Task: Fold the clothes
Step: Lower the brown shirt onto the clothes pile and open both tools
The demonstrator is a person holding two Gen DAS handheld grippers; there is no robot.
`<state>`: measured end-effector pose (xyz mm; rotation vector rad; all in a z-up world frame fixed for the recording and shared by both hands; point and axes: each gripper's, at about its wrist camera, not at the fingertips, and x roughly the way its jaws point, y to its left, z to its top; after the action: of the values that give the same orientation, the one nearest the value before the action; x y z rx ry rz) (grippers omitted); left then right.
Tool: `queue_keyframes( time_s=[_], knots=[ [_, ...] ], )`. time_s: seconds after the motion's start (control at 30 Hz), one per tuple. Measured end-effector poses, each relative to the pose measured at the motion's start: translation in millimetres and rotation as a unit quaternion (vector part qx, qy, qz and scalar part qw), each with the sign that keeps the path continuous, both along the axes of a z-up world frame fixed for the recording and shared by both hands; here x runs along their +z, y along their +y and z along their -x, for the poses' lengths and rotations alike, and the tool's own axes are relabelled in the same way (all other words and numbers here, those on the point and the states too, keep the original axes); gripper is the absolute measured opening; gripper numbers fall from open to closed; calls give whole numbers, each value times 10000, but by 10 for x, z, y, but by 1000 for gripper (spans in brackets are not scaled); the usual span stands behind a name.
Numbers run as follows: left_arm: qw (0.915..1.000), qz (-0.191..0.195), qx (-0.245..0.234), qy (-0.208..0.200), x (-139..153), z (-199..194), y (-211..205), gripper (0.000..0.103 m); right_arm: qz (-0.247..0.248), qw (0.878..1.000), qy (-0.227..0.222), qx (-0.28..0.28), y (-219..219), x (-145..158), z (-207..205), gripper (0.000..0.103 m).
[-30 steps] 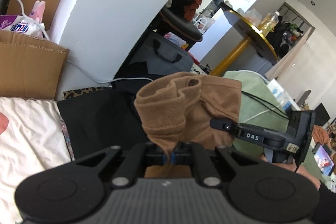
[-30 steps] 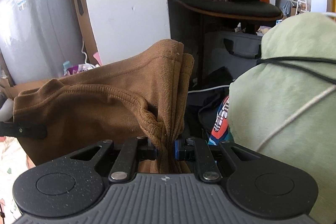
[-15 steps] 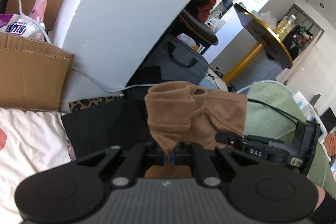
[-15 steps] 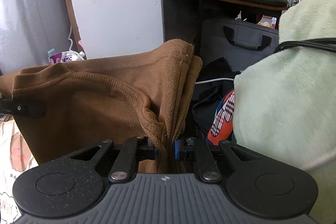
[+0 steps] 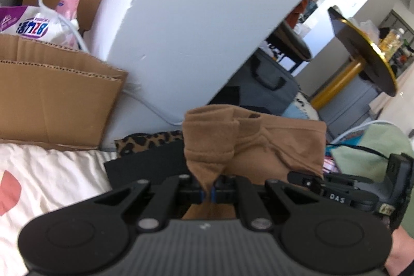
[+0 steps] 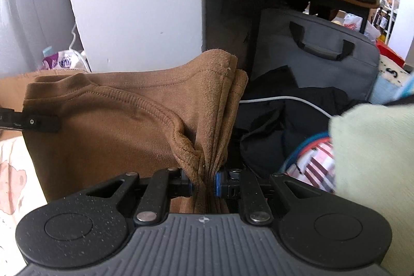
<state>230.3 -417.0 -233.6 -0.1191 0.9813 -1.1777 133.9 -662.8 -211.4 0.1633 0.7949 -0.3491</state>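
Observation:
A brown garment (image 5: 248,141) hangs stretched between both grippers, held up above the bed. My left gripper (image 5: 208,194) is shut on one bunched corner of it. In the left wrist view the right gripper's body (image 5: 362,195) shows at the right, at the garment's other end. In the right wrist view the same brown garment (image 6: 116,120) spreads to the left, its ribbed collar seam showing. My right gripper (image 6: 203,185) is shut on a thick gathered fold of it. The left gripper's finger (image 6: 31,120) pokes in at the far left edge.
A white floral bedsheet (image 5: 46,172) lies at lower left, with a black cloth (image 5: 145,167) and a leopard-print piece (image 5: 147,141) beyond. A cardboard box (image 5: 57,100), a white wall panel (image 5: 194,17) and a grey bag (image 6: 318,56) stand behind. A light green blanket (image 6: 375,159) is at right.
Both grippers have come down and forward together with the garment between them. The wall panel and cardboard box loom larger, and the green blanket has slid toward the right edge.

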Motion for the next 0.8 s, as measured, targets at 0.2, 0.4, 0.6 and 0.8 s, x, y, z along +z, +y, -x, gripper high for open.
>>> queue_keyframes(
  time_s=[0.2, 0.4, 0.6, 0.8],
  knots=[
    [9998, -184, 53, -9, -208, -161, -177, 5, 61, 9996, 276, -76, -65, -198, -272, 15],
    [9984, -523, 206, -82, -429, -303, -379, 5, -10, 9978, 596, -283, -205, -444, -551, 15],
    [9922, -1060, 552, -368, -591, -336, -477, 7, 194, 9946, 986, -251, -265, -669, -874, 16],
    [9909, -1105, 604, -466, -546, -352, -374, 9, 314, 9920, 1206, -204, -380, -780, -1058, 26]
  ],
)
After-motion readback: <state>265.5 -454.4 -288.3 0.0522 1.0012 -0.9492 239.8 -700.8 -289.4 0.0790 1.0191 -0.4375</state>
